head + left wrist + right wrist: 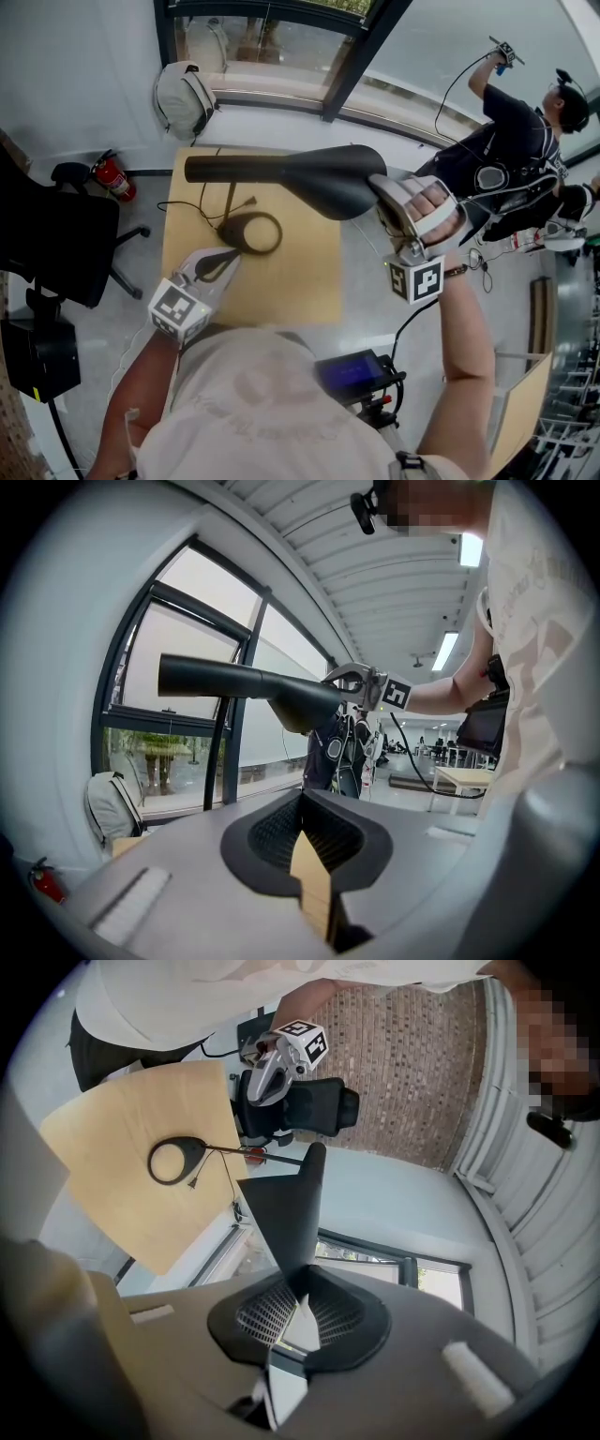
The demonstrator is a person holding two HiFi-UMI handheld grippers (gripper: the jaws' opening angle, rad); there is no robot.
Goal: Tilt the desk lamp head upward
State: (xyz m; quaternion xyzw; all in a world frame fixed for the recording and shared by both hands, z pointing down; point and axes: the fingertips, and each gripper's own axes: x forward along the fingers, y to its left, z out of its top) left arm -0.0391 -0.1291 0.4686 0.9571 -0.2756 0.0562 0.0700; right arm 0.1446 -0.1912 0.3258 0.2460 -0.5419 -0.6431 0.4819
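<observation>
1. Clamping the wide flared end of the matte black, elongated desk lamp head (pixel 281 171) in the right gripper (pixel 382 193), with the jaws pressing on its edge and the head tapering away from them.
2. Holding that head high over the light wooden table (pixel 300 277), well above the black ring-shaped lamp base (pixel 231 236) lying on the tabletop.
3. Hovering the left gripper (pixel 225 262) just beside the base, jaws fully together with nothing between them; not possible to tell whether touching the base.
4. Judging the tilt as under way: grip made and head looking roughly level, probably leaving more upward swing and then the release.
5. Finding no container on the table; seeing only a grey fabric backpack (pixel 185 97) leaning below the window, closed, contents hidden.
</observation>
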